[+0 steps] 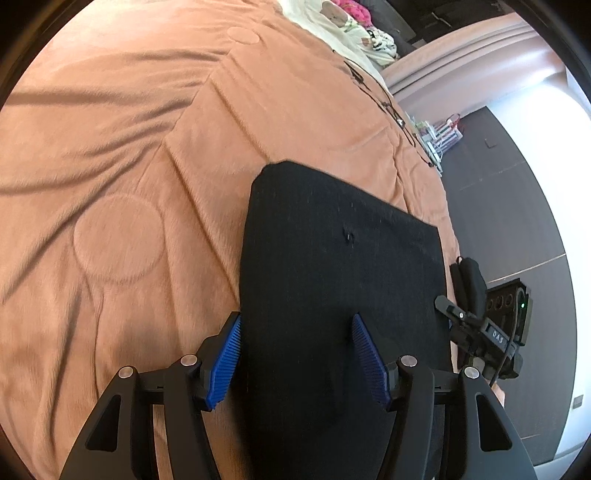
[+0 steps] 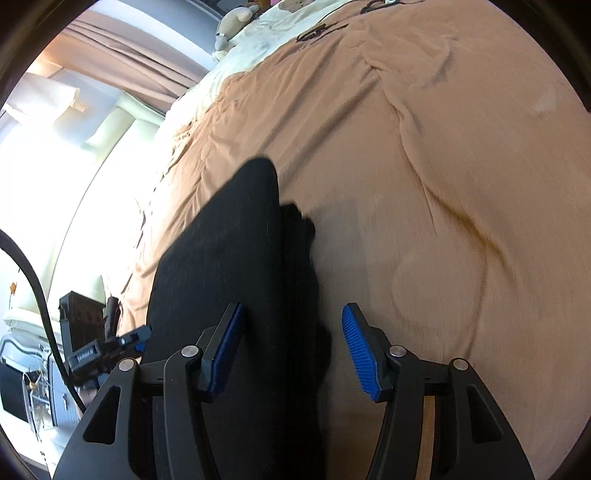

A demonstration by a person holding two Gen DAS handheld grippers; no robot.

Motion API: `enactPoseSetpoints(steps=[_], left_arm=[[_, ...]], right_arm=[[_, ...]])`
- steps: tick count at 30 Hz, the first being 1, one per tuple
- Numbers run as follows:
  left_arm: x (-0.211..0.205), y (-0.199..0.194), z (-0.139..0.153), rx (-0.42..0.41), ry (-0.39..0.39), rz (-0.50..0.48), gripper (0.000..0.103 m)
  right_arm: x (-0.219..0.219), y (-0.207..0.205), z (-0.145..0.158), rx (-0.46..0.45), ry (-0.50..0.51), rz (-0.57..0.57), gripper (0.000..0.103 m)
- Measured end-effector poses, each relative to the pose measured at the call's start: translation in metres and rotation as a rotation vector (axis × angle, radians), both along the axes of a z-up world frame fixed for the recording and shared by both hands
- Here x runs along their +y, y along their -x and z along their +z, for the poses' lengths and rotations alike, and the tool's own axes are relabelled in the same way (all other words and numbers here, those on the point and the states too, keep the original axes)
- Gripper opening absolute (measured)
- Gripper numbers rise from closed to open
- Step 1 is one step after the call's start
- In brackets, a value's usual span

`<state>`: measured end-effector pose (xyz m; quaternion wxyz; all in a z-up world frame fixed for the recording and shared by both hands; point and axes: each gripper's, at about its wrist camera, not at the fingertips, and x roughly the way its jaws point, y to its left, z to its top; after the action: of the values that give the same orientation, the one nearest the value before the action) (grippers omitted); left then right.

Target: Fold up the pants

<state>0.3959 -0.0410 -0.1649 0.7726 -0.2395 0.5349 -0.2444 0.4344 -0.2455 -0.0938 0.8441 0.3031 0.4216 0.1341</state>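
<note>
A big bed fills both views, covered with a soft orange-brown blanket (image 1: 122,155) that has long wrinkles and round stitched shapes in it. Far past the tongs, at the head of the bed, lies a pale cream sheet (image 1: 332,26) with some bright clothes piled on it. Off the side of the bed there is a dark floor (image 1: 517,192) and a bright window glow.

The black pants (image 1: 332,266) lie flat on the blanket, folded into a neat dark block. In the left wrist view the block stretches away right in front of the left tongs (image 1: 297,358). One blue finger (image 1: 225,365) sits at the left edge of the pants and the other sits over the dark cloth. The jaws stand apart and do not pinch anything, so these tongs are let go.

In the right wrist view the pants (image 2: 229,280) reach forward from the right tongs (image 2: 291,350), and a second layer peeks out along the right side of the fold. The left blue finger (image 2: 223,350) is over the black cloth and the right one is over bare blanket. These jaws are also spread and hold nothing.

Each view shows the other tongs off to the side, just beside the pants' edge: the right one (image 1: 476,332) and the left one (image 2: 107,354).
</note>
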Motion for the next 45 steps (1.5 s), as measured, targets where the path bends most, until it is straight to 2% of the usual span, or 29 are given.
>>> enactPoseSetpoints(steps=[2, 6, 7, 10, 13, 15, 18, 23, 26, 28, 32, 34, 38, 45], left_arm=[[-0.003, -0.003, 0.002, -0.005, -0.005, -0.001, 0.061], [-0.009, -0.007, 0.007, -0.022, -0.014, -0.012, 0.061], [-0.009, -0.007, 0.009, -0.028, -0.013, -0.013, 0.06], [-0.013, -0.01, 0.012, -0.03, -0.007, -0.004, 0.058], [-0.01, -0.003, 0.009, -0.018, -0.003, -0.002, 0.058], [-0.005, 0.003, 0.007, -0.015, 0.003, -0.005, 0.058], [0.006, 0.011, 0.003, -0.005, 0.012, 0.004, 0.058], [0.017, 0.025, -0.002, 0.037, 0.036, 0.012, 0.059], [0.018, 0.033, -0.004, 0.053, 0.021, 0.0, 0.059], [0.019, 0.039, -0.006, 0.065, 0.022, -0.008, 0.059], [0.018, 0.049, -0.009, 0.077, 0.022, -0.036, 0.06], [0.018, 0.053, -0.011, 0.079, 0.029, -0.051, 0.061], [0.02, 0.057, -0.018, 0.089, 0.059, -0.056, 0.064], [0.015, 0.058, -0.019, 0.082, 0.067, -0.063, 0.066]], right_arm=[[0.003, -0.011, 0.001, -0.002, -0.001, -0.011, 0.047], [0.008, -0.027, 0.003, -0.004, 0.021, -0.022, 0.029], [0.011, -0.03, 0.004, -0.002, 0.041, -0.026, 0.027], [0.021, -0.035, 0.004, 0.019, 0.107, -0.042, 0.027], [0.024, -0.029, 0.005, 0.035, 0.073, -0.017, 0.028], [0.021, -0.026, 0.005, 0.044, 0.032, 0.02, 0.032], [0.021, -0.014, 0.0, 0.065, 0.028, 0.072, 0.06], [0.025, 0.006, -0.009, 0.089, -0.006, 0.167, 0.062], [0.033, 0.011, -0.011, 0.098, -0.018, 0.224, 0.065], [0.04, 0.015, -0.014, 0.114, 0.0, 0.254, 0.069], [0.047, 0.014, -0.016, 0.149, -0.002, 0.302, 0.07], [0.047, 0.017, -0.017, 0.169, 0.003, 0.311, 0.07], [0.054, -0.005, -0.009, 0.187, 0.02, 0.311, 0.073], [0.067, -0.026, -0.013, 0.126, -0.031, 0.277, 0.074]])
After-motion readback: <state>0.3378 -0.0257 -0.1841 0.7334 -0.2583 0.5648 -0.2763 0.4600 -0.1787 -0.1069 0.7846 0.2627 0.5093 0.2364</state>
